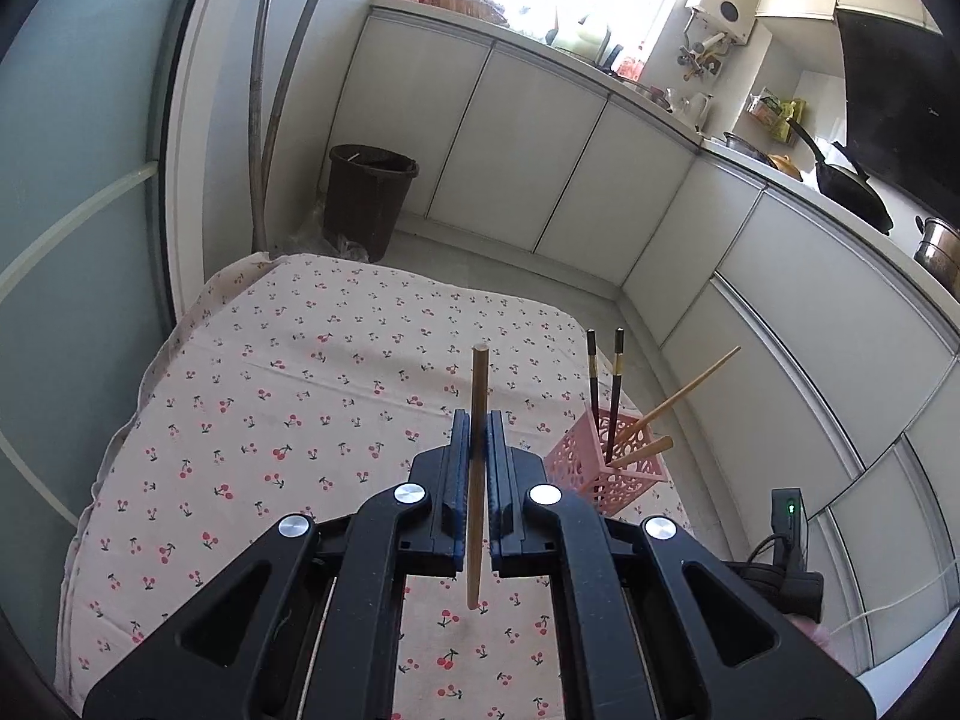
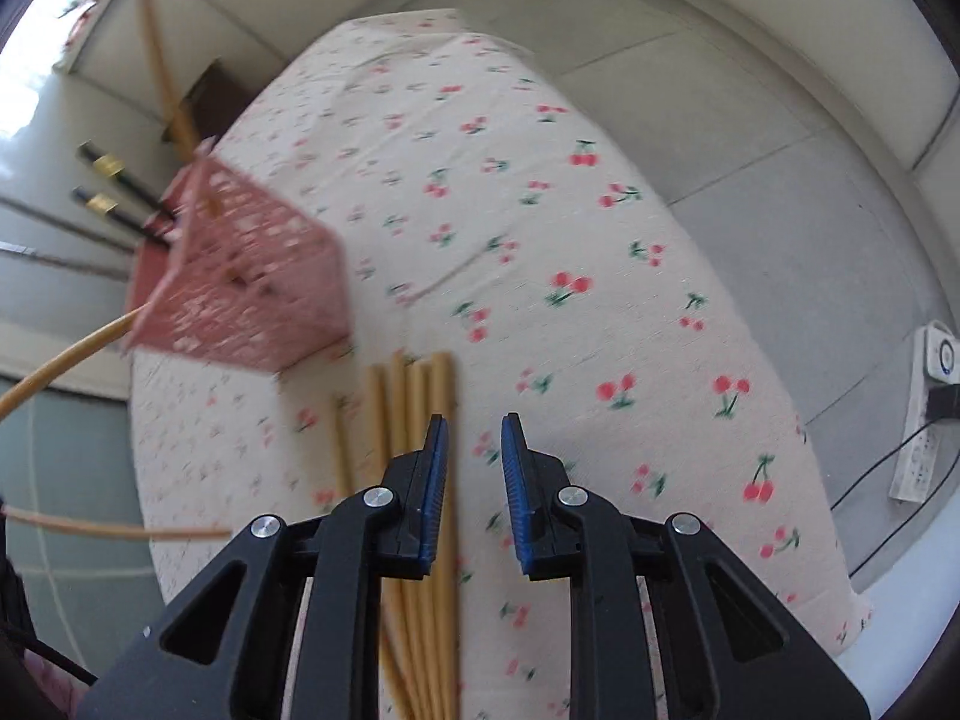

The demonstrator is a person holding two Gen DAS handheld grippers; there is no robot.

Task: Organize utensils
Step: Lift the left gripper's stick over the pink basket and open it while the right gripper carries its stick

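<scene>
My left gripper is shut on a brown wooden chopstick, held upright above the cherry-print tablecloth. To its right a pink lattice basket stands near the table's edge with two dark chopsticks and two wooden ones in it. In the right wrist view my right gripper is open, nothing between its blue pads, just right of a bundle of several wooden chopsticks lying on the cloth. The pink basket sits left of and beyond them, blurred.
White kitchen cabinets line the far side, with a dark bin on the floor beyond the table. A power strip and cables lie on the floor at the right. A loose wooden stick juts in from the left.
</scene>
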